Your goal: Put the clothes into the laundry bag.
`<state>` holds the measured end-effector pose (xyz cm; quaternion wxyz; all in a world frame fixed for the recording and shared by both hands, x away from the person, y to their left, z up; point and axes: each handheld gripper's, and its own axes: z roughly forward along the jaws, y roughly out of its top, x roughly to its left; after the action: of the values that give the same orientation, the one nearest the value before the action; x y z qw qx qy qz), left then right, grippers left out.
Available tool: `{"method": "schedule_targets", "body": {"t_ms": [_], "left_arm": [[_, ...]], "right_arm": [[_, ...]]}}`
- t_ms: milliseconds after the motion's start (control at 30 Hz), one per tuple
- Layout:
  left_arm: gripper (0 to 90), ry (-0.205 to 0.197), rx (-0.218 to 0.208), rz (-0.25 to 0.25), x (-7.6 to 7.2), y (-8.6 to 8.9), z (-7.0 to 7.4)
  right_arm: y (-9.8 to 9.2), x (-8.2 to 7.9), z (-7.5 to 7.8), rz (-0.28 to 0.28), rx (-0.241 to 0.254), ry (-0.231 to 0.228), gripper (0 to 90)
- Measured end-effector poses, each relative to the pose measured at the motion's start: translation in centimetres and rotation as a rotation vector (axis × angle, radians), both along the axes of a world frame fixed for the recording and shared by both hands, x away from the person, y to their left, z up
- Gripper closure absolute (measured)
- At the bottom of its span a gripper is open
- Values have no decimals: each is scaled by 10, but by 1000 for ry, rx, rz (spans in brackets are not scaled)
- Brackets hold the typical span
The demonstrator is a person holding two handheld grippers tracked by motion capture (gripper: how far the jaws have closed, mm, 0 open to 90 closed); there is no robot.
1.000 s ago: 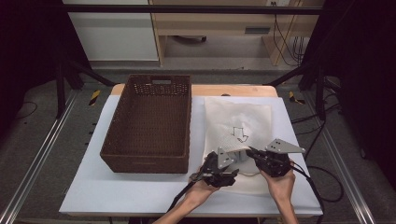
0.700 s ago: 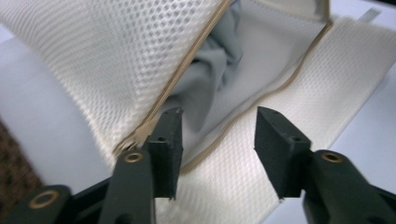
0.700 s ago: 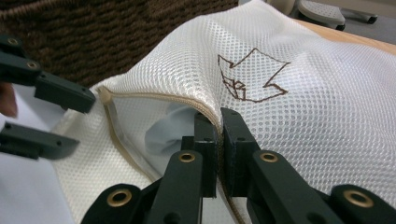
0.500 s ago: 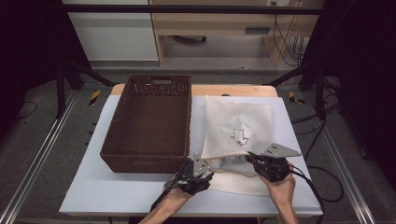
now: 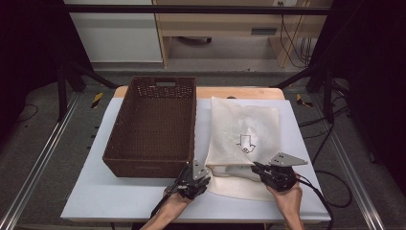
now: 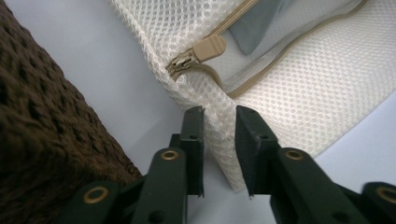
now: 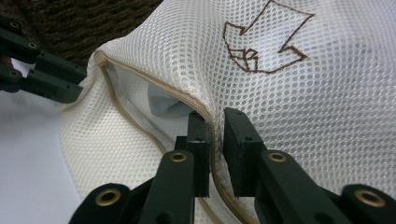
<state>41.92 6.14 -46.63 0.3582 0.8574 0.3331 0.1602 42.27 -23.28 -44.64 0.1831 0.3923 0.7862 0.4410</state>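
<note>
A white mesh bag with a brown arrow lies on the table, right of a brown wicker basket. My left gripper is at the bag's near left corner, just below the beige zipper pull. Its jaws have just been closing and now pinch a fold of mesh. My right gripper holds the upper zipper edge of the mouth; its jaws have just been easing apart slightly, the edge still pressed between them. Grey cloth lies inside the open mouth. From above, the left gripper and right gripper flank the bag's near end.
The basket's near right corner sits close beside my left gripper. The white table top runs along the front. Dark frame rails and cables surround the table.
My left hand has moved left, away from the right hand, to the bag's near left corner by the basket. Its jaws have closed on the mesh. The right hand has stayed put.
</note>
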Motion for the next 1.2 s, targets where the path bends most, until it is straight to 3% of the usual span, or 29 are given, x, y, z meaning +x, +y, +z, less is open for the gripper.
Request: {"method": "schedule_targets", "body": {"t_ms": [133,267,367,433,533,667,833,1000,1100,1200], "left_arm": [[838,8,-5,-3,1,3,-2],[839,-10,4,-2,-1,5,-2],[699,-39,7,13,-3,9,3],[643,-43,-6,21,-3,13,4],[601,-12,-12,16,-1,14,1],[576,-10,14,14,0,9,-6],[669,-5,7,18,4,13,-10],[744,-21,18,12,3,9,-13],[792,-14,8,7,2,9,-14],[839,-7,1,4,2,9,-14]], "right_arm": [[4,0,-4,6,-10,-4,701],[5,0,-6,-5,-18,14,549],[1,-6,-1,-30,-42,-22,412],[-4,-13,2,-51,-41,-47,378],[-17,-21,2,-92,-20,-59,393],[-30,-25,-4,-193,-131,-51,426],[-42,-18,-19,-278,-191,27,468],[-49,-14,-31,-306,-181,112,453],[-51,-12,-34,-314,-167,125,455],[-52,-11,-34,-321,-162,142,512]]}}
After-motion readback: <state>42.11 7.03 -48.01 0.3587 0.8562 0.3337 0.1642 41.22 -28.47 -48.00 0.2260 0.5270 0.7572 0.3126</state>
